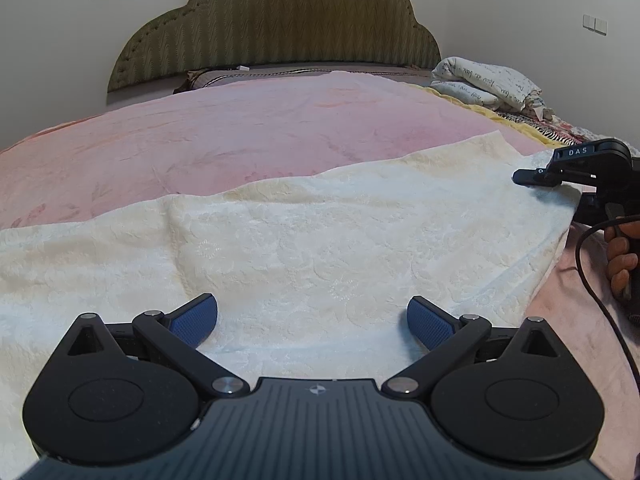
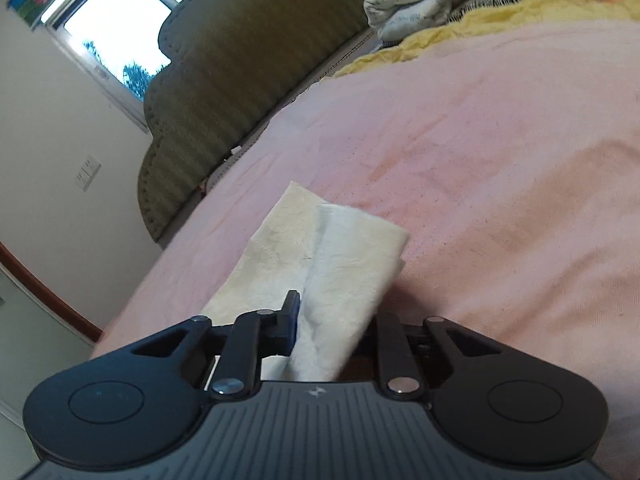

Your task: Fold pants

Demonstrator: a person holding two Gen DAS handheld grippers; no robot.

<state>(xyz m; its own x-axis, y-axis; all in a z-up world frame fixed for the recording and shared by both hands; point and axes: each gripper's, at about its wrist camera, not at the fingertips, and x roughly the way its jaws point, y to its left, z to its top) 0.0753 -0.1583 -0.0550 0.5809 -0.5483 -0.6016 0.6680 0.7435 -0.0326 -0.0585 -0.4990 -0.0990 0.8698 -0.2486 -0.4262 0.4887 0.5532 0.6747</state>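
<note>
Cream-white pants (image 1: 320, 240) lie spread across the pink bedspread (image 1: 200, 140). My left gripper (image 1: 312, 320) hovers low over their near part, open, its blue pads (image 1: 196, 320) wide apart with nothing between them. At the right end of the cloth my right gripper (image 1: 528, 176) is shut on the pants' edge. In the right wrist view, which is rolled to one side, a bunched fold of the pants (image 2: 340, 248) runs up out of the right gripper (image 2: 320, 312). One of its fingers (image 2: 292, 312) shows beside the cloth and the other is hidden under it.
An olive padded headboard (image 1: 280, 20) stands at the far end of the bed. A folded white quilt (image 1: 488, 84) and a yellow blanket (image 2: 520, 12) lie at the far right. A person's hand (image 1: 620, 256) and a black cable (image 1: 588, 280) are at the right edge. A window (image 2: 116, 32) is behind.
</note>
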